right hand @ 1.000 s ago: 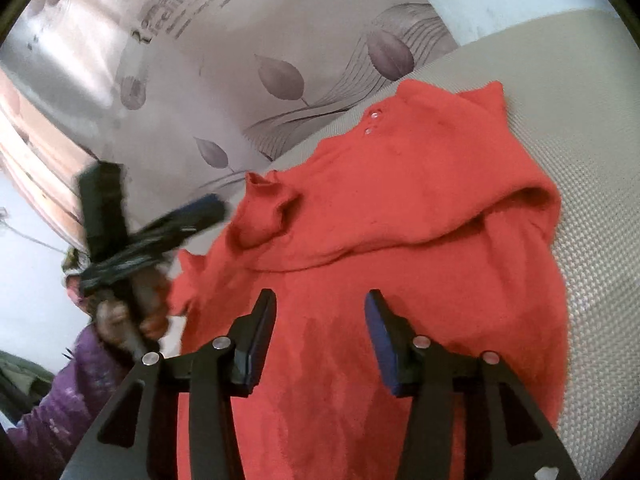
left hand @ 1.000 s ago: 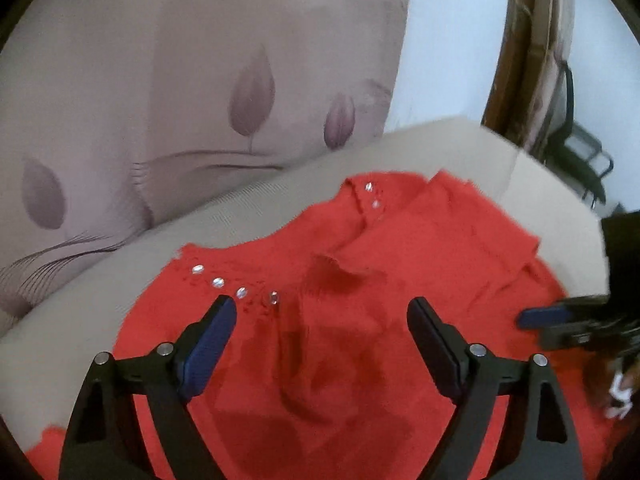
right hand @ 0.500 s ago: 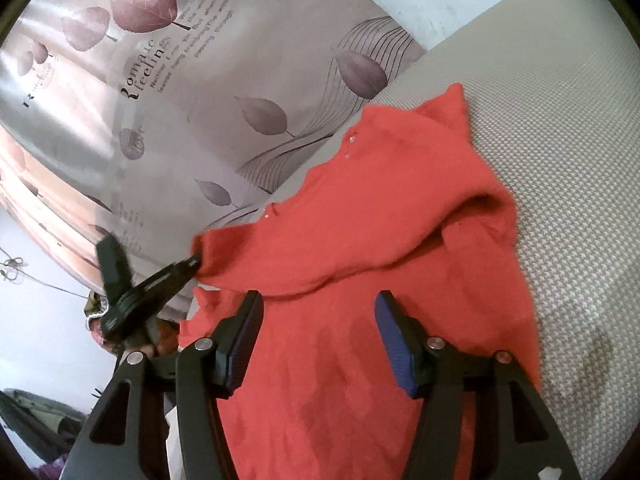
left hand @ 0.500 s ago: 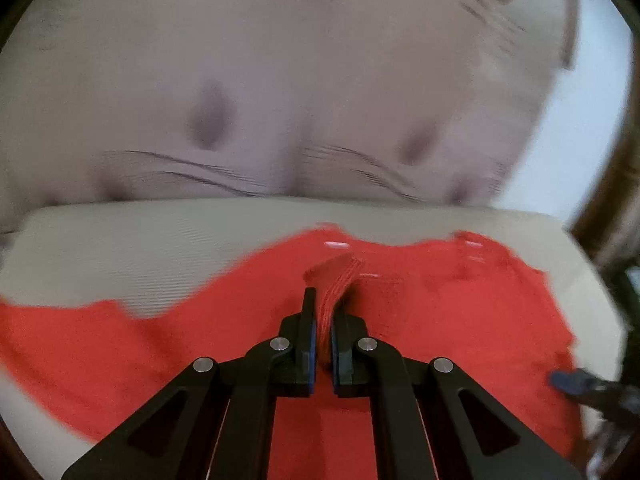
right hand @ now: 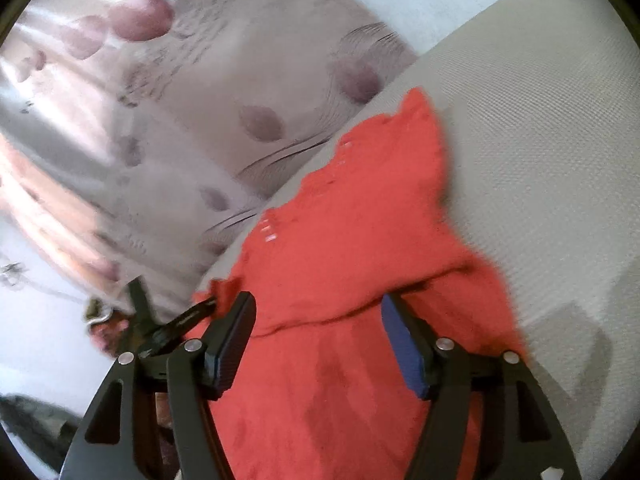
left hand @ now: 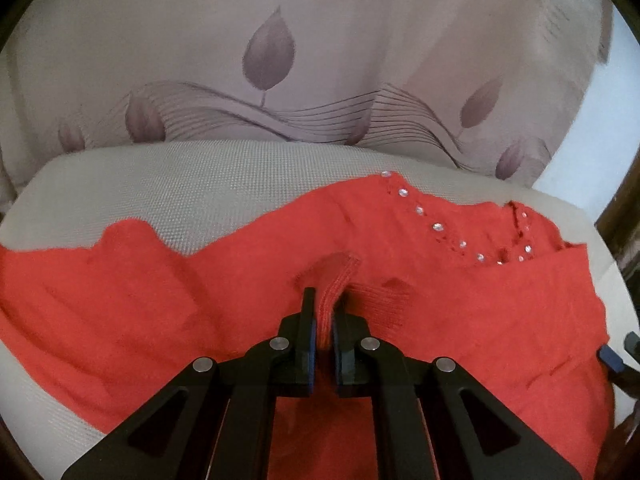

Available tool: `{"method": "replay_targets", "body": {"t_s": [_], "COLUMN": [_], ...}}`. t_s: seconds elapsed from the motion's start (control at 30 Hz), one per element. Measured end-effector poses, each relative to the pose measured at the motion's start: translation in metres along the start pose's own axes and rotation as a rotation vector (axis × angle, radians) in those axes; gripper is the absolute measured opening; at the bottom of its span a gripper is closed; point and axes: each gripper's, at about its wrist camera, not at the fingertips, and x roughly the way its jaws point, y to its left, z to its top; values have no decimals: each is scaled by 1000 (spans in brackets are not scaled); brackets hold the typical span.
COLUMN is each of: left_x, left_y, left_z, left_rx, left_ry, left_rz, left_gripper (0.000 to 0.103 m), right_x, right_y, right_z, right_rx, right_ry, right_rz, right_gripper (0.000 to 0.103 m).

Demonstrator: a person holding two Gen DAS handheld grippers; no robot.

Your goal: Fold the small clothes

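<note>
A small red knit sweater [left hand: 460,300] with shiny studs round the neckline lies spread on a beige cushion [left hand: 192,184]. My left gripper [left hand: 325,304] is shut on a ribbed cuff or fold of the sweater near its middle. In the right wrist view the same sweater [right hand: 348,248] lies partly folded over itself. My right gripper [right hand: 316,320] is open and empty, just above the fold edge. The left gripper [right hand: 176,320] shows at the sweater's left edge there.
A pale curtain with leaf prints [left hand: 280,64] hangs behind the cushion. The cushion's bare mesh [right hand: 540,140] lies to the right of the sweater. A wooden frame edge [left hand: 624,208] stands at far right.
My left gripper went from open over the sweater to shut on a ribbed fold, and has drawn it leftward. My right gripper opened wider and moved closer over the fold.
</note>
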Motion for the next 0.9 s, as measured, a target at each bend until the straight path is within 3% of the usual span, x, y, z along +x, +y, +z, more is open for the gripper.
{"method": "replay_targets", "body": {"t_s": [0.07, 0.1, 0.17, 0.23, 0.33, 0.43, 0.5, 0.63, 0.67, 0.73, 0.8, 0.9], "left_x": [-2, -7, -17, -37, -80, -121, -138, -144, -142, -136, -130, -115], "left_y": [7, 10, 12, 15, 25, 53, 85, 175, 202, 246, 286, 329], "left_z": [0, 0, 0, 0, -1, -5, -8, -19, -24, -33, -38, -43], "left_rx": [-41, -48, -40, -27, -3, -15, -53, -248, -311, -417, -518, -613], "left_ry": [-1, -18, -53, -102, -214, -302, -286, -180, -152, -109, -79, -21], "left_rz": [-24, -35, -11, 22, 57, 133, 145, 114, 115, 116, 118, 89], "left_gripper": [14, 17, 31, 61, 92, 102, 102, 98, 94, 65, 54, 53], "right_x": [-6, -9, -13, -14, -21, -24, -27, -24, -23, -21, -20, -20], "right_y": [-7, -15, -23, -21, -23, -24, -19, -12, -10, -7, -8, -14], "right_z": [5, 8, 9, 10, 11, 9, 5, 1, 1, 0, 1, 3], "right_rx": [27, 60, 97, 78, 85, 80, 57, 2, -19, -44, -49, -29], "right_ry": [-36, -47, -54, -53, -89, -93, -112, -108, -104, -105, -102, -102], "right_rz": [-40, -61, -55, -92, -102, -99, -137, -159, -169, -182, -183, -172], "right_gripper": [63, 58, 56, 55, 57, 57, 58, 65, 67, 69, 70, 71]}}
